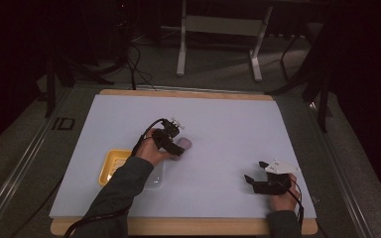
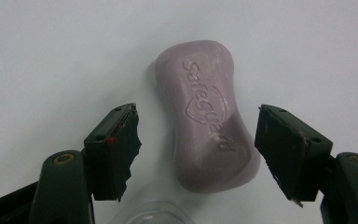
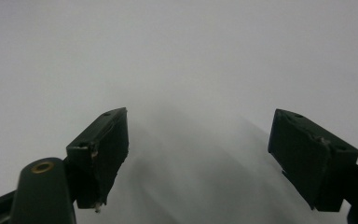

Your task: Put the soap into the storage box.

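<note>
My right gripper (image 1: pixel 254 179) rests low on the white table sheet (image 1: pixel 228 124), close to the near edge on my right side. Through the right gripper view, its two black jaws stand spread wide apart with nothing between them but bare white surface (image 3: pixel 191 70). A grey three-cornered plate sits on top of it, and its cable trails back past my wrist.

On my left side, nearer the middle of the table, my left gripper (image 1: pixel 174 145) is held above the sheet, my sleeve coming in from the near edge. In the left gripper view its jaws are spread wide. A bar of soap (image 2: pixel 207 114), pale purple with a brand name pressed into its upper face, lies flat on the white surface between them. There is a visible gap of table on either side of the bar, so neither pad (image 2: pixel 121 149) touches it. The tape on the left pad is torn and ragged at its edge. The bar lies lengthwise along the line of the jaws, one end toward the camera. In the high view the soap (image 1: pixel 184 144) sits just beyond the gripper's tips.

At the near edge of the left gripper view the rim of a clear plastic dish (image 2: pixel 154 212) shows, just short of the soap. In the high view this clear dish (image 1: pixel 155 177) lies under my left forearm, with a yellow tray (image 1: pixel 110 166) touching or just beside it on its left; which, I cannot tell.

Beyond the table, the floor is dark, with a metal frame (image 1: pixel 218 34) standing on it.
</note>
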`<move>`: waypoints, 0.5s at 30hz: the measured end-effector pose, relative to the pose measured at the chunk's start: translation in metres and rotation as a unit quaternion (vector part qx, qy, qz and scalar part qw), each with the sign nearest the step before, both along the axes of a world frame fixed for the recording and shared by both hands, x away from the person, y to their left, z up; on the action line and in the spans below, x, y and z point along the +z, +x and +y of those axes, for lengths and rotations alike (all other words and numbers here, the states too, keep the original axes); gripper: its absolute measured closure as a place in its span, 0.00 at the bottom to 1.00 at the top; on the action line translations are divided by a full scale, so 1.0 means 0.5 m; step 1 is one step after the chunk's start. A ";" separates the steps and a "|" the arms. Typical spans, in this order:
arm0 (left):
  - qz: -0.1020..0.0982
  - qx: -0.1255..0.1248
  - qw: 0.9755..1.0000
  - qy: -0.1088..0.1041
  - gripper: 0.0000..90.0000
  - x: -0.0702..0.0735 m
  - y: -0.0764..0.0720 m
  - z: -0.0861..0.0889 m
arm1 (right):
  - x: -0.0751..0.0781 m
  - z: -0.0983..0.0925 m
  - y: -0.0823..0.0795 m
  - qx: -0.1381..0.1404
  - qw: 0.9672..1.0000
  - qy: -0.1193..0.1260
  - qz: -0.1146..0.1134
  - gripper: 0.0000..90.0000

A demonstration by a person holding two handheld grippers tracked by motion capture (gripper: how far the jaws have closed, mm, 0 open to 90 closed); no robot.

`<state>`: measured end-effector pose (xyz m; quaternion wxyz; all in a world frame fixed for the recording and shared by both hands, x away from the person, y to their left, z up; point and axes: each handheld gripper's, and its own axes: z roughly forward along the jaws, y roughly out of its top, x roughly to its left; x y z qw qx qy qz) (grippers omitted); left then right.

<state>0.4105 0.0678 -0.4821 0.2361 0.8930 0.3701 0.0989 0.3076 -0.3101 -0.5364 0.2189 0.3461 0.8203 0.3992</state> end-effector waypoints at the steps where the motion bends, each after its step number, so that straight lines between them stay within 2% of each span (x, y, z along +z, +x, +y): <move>1: 0.001 -0.001 1.000 0.001 0.34 0.000 0.002 -0.001 | 0.000 0.000 0.000 0.000 1.000 0.000 -0.001 0.22; 10: 0.008 0.001 1.000 0.010 0.34 0.001 0.010 -0.008 | 0.000 -0.001 -0.001 0.001 1.000 0.001 -0.003 0.22; 15: 0.019 0.004 1.000 0.018 0.34 -0.003 0.022 -0.019 | 0.000 -0.001 -0.001 0.001 1.000 0.002 -0.003 0.22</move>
